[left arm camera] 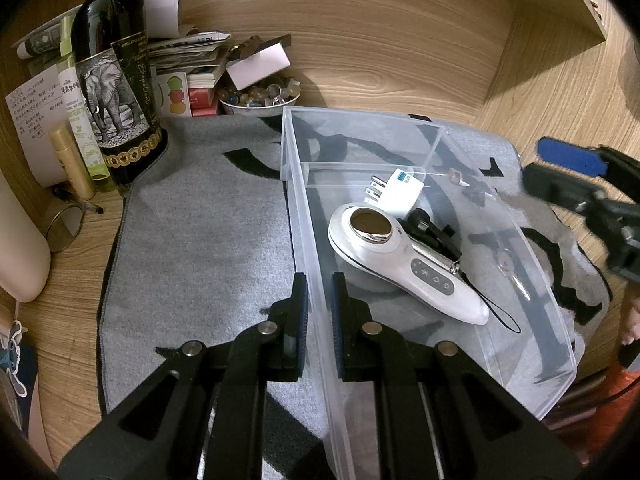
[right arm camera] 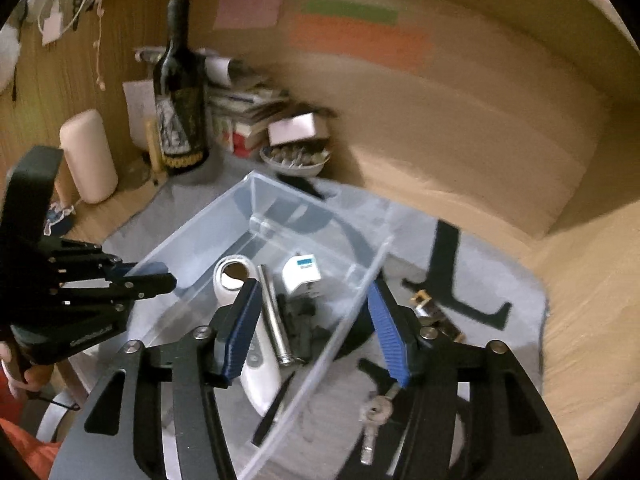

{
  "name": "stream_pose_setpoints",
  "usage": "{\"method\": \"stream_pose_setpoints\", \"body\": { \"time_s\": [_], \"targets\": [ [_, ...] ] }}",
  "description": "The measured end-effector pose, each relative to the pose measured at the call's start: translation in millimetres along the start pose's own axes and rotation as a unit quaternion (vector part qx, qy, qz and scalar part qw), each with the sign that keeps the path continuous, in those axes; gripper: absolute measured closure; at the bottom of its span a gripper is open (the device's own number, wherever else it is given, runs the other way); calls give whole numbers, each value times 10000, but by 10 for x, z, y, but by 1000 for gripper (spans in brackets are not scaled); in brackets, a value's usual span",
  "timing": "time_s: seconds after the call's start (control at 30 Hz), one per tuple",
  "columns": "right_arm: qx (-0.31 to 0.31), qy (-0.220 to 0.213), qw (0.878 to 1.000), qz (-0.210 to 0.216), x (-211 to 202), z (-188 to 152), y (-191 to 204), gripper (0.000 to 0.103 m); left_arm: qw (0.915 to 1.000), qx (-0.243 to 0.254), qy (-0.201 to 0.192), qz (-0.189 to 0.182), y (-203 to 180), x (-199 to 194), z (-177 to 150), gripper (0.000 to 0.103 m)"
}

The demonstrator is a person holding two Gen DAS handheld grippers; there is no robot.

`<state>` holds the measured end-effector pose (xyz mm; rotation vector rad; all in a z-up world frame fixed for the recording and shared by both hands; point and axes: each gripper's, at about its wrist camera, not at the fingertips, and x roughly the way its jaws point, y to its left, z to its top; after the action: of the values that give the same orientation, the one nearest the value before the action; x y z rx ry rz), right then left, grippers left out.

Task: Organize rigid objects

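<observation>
The left hand-held gripper [left arm camera: 320, 300] is clamped on the clear plastic bin's [left arm camera: 532, 264] wall; the right hand-held gripper [right arm camera: 316, 320], half-open and empty, straddles the opposite wall.

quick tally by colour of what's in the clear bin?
Inside the clear bin:
White: 2 (handheld device, plug adapter)
Silver: 1 (metal tube)
Black: 1 (small gadget, partly hidden)
Total: 4
</observation>
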<state>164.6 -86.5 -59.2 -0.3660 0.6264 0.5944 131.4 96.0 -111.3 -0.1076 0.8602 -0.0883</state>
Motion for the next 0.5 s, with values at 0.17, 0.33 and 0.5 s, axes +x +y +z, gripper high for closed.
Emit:
{"method": "stream_pose_setpoints", "body": {
  "time_s": [0.17,0.33,0.5],
  "targets": [
    [284,-76,9994,-176,-151,-102,-178,51,10000,6,0,3,-4,1,-1,92],
    [698,163,9971,-259,-135,-349,-353,50,10000,16,-1,13,-6,3,-2,92],
    [917,589,9936,-309,33,-607,-446,50,10000,16,-2,15,-6,3,-3,92]
  ]
}}
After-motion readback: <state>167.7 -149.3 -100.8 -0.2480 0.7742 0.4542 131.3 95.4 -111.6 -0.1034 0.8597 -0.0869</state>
